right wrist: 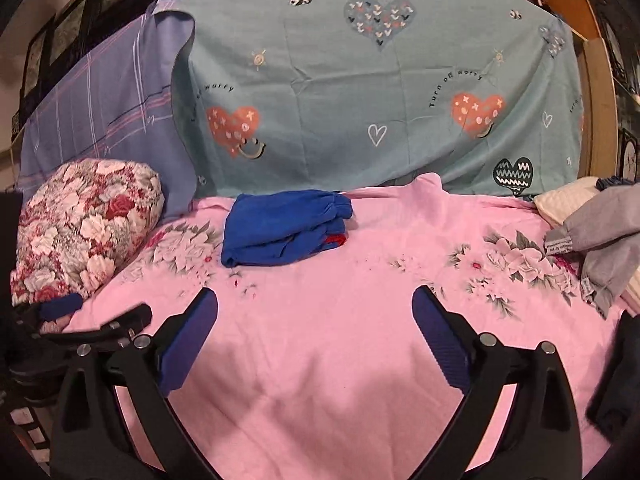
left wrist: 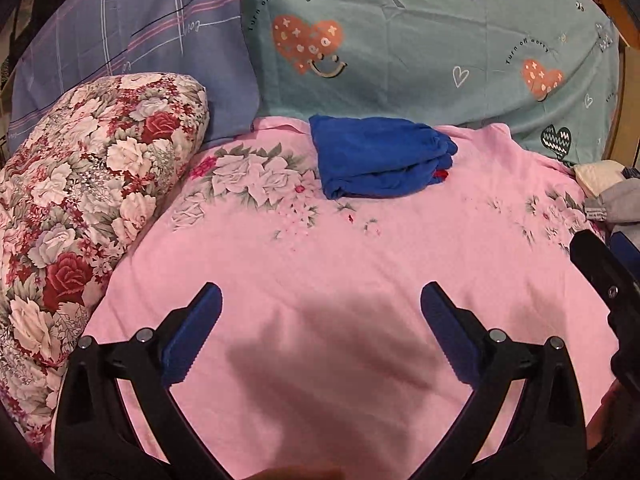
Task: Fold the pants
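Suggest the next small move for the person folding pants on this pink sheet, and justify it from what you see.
Probably move the right gripper toward the grey garment heaped at the right edge of the pink sheet and pull it to the middle. The blue pants already lie folded at the back, and both the right and the left gripper are open, holding nothing.

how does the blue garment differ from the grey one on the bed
The blue garment is folded into a compact stack; the grey garment lies loose and rumpled, unfolded. The blue one sits toward the back of the pink sheet, near the floral pillow; the grey one is at the right edge, partly cut off. A printed label shows on the grey one, a bit of red on the blue. Both rest on the sheet, and neither is held.
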Tool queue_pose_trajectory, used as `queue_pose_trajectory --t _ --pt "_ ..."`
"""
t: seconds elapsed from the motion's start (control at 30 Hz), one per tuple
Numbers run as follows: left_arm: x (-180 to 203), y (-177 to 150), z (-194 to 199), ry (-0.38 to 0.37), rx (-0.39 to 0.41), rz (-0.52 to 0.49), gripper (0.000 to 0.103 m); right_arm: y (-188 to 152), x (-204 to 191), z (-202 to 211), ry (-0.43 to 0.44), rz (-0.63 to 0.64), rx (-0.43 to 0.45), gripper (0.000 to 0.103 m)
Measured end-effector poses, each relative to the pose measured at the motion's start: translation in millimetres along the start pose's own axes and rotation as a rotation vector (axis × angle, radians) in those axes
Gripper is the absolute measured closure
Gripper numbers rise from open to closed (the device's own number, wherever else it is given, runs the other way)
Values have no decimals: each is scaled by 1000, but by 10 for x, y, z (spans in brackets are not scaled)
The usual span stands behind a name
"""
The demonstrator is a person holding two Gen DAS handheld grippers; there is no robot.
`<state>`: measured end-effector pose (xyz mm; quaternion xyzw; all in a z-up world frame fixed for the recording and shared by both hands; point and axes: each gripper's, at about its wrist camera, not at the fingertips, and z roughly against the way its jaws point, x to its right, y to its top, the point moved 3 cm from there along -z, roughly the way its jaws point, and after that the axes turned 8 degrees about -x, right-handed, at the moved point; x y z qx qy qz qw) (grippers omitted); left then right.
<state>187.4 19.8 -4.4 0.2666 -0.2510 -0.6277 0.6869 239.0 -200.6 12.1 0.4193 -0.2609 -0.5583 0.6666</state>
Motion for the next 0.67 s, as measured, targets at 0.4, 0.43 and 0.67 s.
queue_pose_trajectory --t 0.4,0.43,0.67 --pt "-63 -149 -207 -19 -74 35 2 -107 -13 -79 17 9 -29 3" --pt "-65 -145 -209 -3 -72 32 2 -118 -29 -87 6 19 -30 3" --pt "-80 -142 -297 64 -70 17 2 -211 -91 -208 -43 53 -80 2"
